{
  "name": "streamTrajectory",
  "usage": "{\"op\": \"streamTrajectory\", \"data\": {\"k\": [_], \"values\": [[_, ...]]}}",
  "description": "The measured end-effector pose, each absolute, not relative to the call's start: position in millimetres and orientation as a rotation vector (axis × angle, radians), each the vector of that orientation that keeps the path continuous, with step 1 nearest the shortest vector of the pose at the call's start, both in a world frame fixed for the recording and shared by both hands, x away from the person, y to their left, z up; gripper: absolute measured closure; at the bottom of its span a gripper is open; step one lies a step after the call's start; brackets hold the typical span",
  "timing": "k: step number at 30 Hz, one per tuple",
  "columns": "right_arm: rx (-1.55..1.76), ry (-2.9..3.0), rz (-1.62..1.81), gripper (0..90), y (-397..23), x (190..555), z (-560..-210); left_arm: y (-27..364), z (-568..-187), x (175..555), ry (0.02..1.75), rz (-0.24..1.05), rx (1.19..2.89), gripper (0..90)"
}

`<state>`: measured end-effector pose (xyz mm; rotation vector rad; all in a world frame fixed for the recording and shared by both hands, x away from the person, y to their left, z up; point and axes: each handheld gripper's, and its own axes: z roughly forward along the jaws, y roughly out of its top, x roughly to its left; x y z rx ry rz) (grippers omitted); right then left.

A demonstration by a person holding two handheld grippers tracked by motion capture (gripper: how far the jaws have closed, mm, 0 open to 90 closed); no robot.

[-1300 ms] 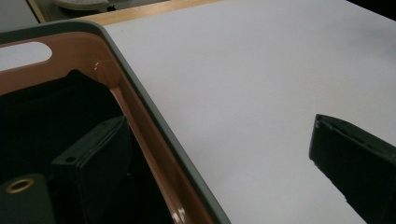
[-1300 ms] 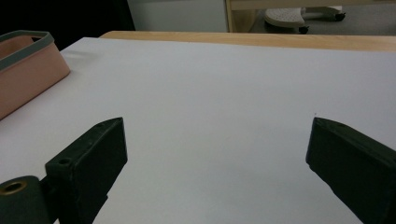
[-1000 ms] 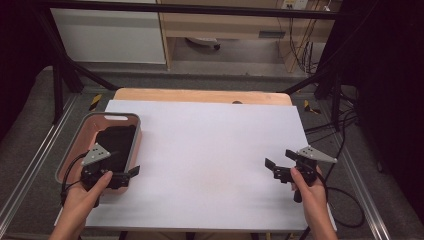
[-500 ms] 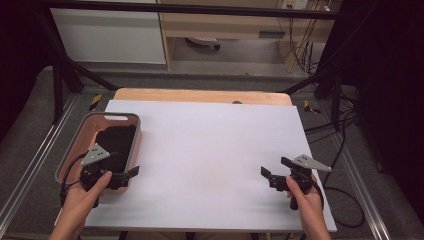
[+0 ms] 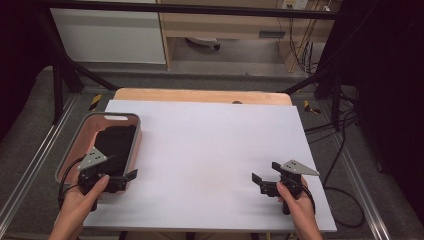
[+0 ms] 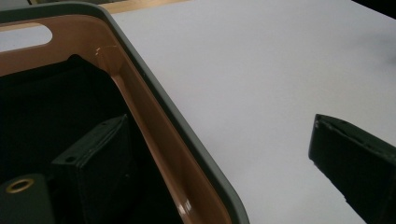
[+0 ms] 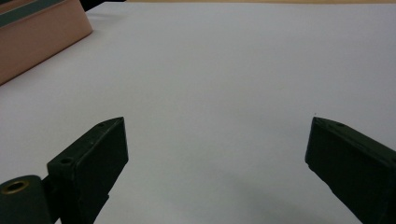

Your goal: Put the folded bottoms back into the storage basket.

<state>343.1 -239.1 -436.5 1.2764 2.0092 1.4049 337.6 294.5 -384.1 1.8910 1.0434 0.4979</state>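
At the left edge of the flat, matt white table surface [image 5: 210, 150] stands a rectangular plastic bin with a grey rim and salmon-pink inner walls [image 5: 75, 145]. Its corners are rounded and its walls smooth and slightly glossy. An oval handle slot [image 5: 115, 118] is cut in the far short wall. The long axis of the bin runs from the near edge of the table toward the far edge. A black, dull item, probably folded cloth [image 5: 114, 145], lies inside on the bin floor; the views are too dark to confirm the material.

The left gripper [image 5: 123, 179], held in the person's left hand [image 5: 80, 197], sits at the near right corner of the bin. Its jaws are spread wide and straddle the right-hand wall: one jaw is inside the bin and the other is over the white surface. Nothing is clamped between them.

The right gripper [image 5: 264, 184], held in the right hand [image 5: 299, 205], is low over the bare white surface near the front right corner, well apart from the bin. Its jaws are spread wide and hold nothing.
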Motion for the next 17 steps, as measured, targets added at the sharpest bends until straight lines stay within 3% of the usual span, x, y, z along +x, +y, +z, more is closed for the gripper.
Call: {"op": "streamTrajectory", "data": {"k": [17], "values": [[1.189,2.068,1.412,6.3,-209.3,340.3,-441.9,282.4,-383.1,335.1,1.003,0.488,1.911,6.4]]}}
